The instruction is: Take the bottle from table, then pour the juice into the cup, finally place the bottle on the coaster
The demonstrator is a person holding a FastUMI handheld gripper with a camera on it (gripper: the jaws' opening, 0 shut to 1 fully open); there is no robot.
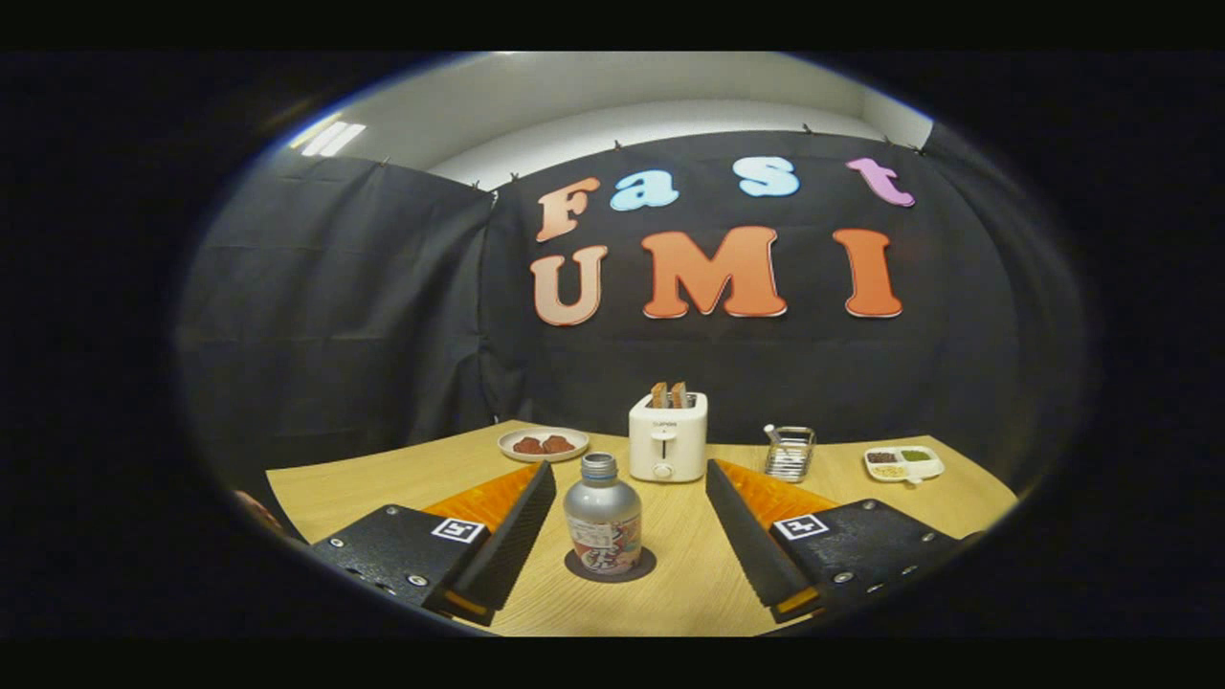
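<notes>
A silver bottle [602, 517] with a printed label and no cap stands upright on a dark round coaster [611, 566] on the wooden table [383, 483]. My gripper [630, 483] is open, its two fingers spread wide on either side of the bottle. The bottle sits between the fingers, nearer the left one, and neither finger touches it.
Beyond the bottle a white toaster [668, 436] holds two slices of bread. A plate of brown food [543, 444] lies to its left, a wire basket [790, 453] to its right, and a divided dish [903, 462] farther right. Black cloth walls close the back.
</notes>
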